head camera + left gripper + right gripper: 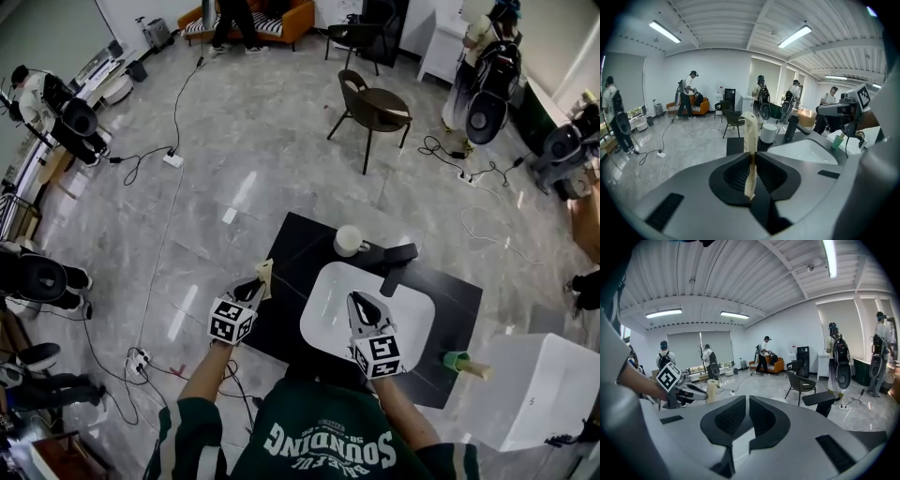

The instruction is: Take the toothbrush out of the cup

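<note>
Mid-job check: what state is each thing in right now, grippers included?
left gripper: shut on the wrapped toothbrush
wrapped toothbrush: out of the cup, upright between the jaws
right gripper: jaws slightly apart, empty
white cup: upright, nothing sticking out
green cup: upright, pale handle standing in it

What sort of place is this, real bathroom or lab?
Likely a lab or open workspace: the sink sits in a lone black counter mid-floor, cables and a power strip cross the floor, an orange sofa stands beyond.
</note>
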A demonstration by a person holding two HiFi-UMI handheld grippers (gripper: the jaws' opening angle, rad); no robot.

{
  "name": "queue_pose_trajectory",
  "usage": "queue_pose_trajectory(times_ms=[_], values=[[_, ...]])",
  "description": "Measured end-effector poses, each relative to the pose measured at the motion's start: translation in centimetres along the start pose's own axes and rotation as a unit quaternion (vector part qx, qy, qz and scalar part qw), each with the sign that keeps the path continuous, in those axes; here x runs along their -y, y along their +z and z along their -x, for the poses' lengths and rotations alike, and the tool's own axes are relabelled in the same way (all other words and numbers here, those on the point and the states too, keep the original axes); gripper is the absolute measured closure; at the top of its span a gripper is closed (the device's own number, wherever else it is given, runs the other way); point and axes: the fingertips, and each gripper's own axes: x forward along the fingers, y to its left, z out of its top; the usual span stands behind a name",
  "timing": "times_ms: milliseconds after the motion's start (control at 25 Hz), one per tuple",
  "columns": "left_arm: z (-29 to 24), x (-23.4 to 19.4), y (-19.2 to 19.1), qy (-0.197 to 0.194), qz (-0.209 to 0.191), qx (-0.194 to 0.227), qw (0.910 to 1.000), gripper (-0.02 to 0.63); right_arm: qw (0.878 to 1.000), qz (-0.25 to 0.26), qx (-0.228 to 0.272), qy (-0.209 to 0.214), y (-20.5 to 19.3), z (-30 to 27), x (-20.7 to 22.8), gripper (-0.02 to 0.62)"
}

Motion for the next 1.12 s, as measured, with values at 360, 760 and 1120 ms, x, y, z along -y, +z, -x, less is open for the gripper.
queue_pose_trajectory(times_ms=[360,760,1120], values=[[0.7,-0.8,-4.5,-0.051,0.012,-0.1,0.9936,0.557,1.0,-0.007,-0.004,-0.002,-0.3,-0.7,-0.5,0.552],[-3.0,-2.5,-6.3,-0.096,0.018,-0.148,0.9842,0.557,0.999,-0.023,-0.002,-0.037,-0.3,-0.8,0.4,0.552],[-6.3,-3.9,-7.3,-0.124,0.066,-0.155,0.9779,0.557,0.996,-0.04,-0.006,-0.084,-0.9,-0.1,1.4,0.552]])
